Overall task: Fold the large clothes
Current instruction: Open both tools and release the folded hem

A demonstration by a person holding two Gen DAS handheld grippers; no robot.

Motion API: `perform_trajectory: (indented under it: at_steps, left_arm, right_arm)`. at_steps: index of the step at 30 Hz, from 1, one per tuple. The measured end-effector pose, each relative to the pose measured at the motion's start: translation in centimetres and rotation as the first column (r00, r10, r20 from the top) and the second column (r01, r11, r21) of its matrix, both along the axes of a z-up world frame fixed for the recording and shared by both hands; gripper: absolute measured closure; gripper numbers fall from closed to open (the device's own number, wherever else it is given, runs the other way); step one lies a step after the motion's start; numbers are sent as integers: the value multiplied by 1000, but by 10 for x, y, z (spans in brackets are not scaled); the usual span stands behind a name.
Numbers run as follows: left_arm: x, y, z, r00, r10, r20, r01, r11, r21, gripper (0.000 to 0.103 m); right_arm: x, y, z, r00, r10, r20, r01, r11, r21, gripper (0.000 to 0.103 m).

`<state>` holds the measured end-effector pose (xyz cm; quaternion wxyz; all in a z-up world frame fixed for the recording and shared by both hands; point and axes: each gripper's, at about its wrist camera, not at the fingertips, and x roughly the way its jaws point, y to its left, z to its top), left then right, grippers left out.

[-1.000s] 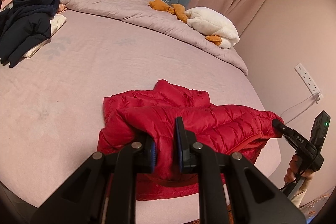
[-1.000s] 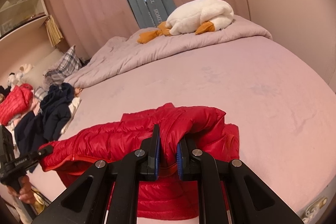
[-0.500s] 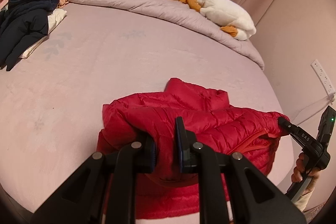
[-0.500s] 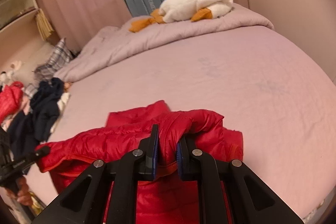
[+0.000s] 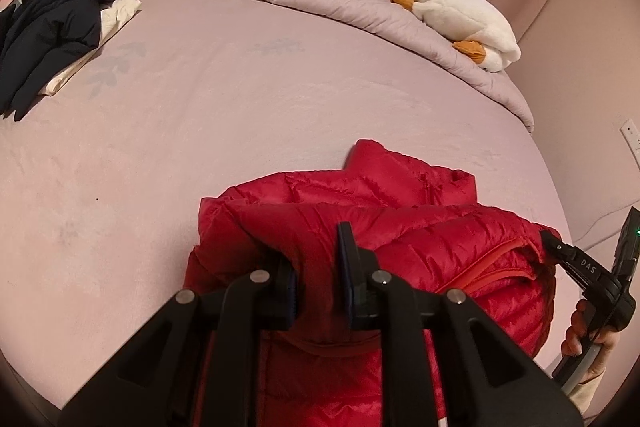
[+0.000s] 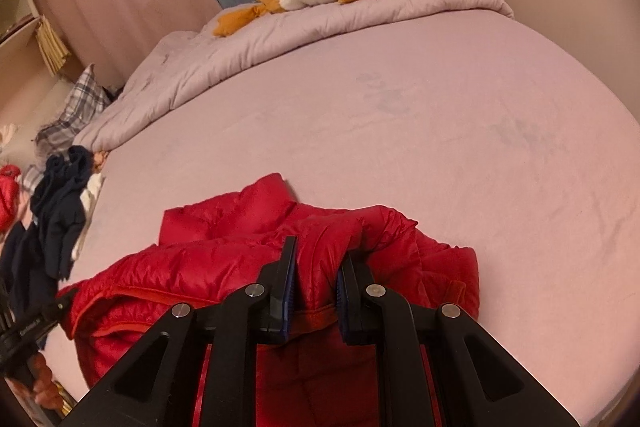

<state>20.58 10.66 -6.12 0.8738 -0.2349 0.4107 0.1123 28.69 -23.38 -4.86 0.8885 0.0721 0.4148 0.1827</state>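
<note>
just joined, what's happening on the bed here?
A person is folding a red puffer jacket on the bed, a handheld gripper in each hand. The left gripper has one edge of the jacket between its jaws, which are opening; the right gripper is shut on the other edge. The held edge is doubled over the rest of the jacket. A dark clothes pile and a plush goose lie further off.

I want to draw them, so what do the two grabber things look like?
Both are black. The left gripper and right gripper have wide arms with round silver bolts and blue ridged pads. From the left view, the right one carries white "DAS" lettering, a small green light and a grey handle; a cream cuff shows.
</note>
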Motion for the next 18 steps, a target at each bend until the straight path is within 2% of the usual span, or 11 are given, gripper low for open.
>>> perform_trajectory:
  at_steps: [3,7,12,18]
  left_arm:
    - [-1,-3,-3,1000,3,11,-3,1000,4,84]
    - [-2,2,-13,1000,15,2,-14,999,-45,82]
    - [0,-1,-25,999,24,-29,-24,999,-22,80]
    - [0,-4,-26,999,39,-28,-39,999,-7,78]
  right_arm:
    - [0,4,-1,1000,-1,26,2,999,-37,90]
    - [1,7,-7,1000,-13,25,14,998,-63,89]
    - [6,4,-16,1000,-20,-3,20,999,-41,87]
    - [7,3,-15,1000,-16,-12,15,999,-43,87]
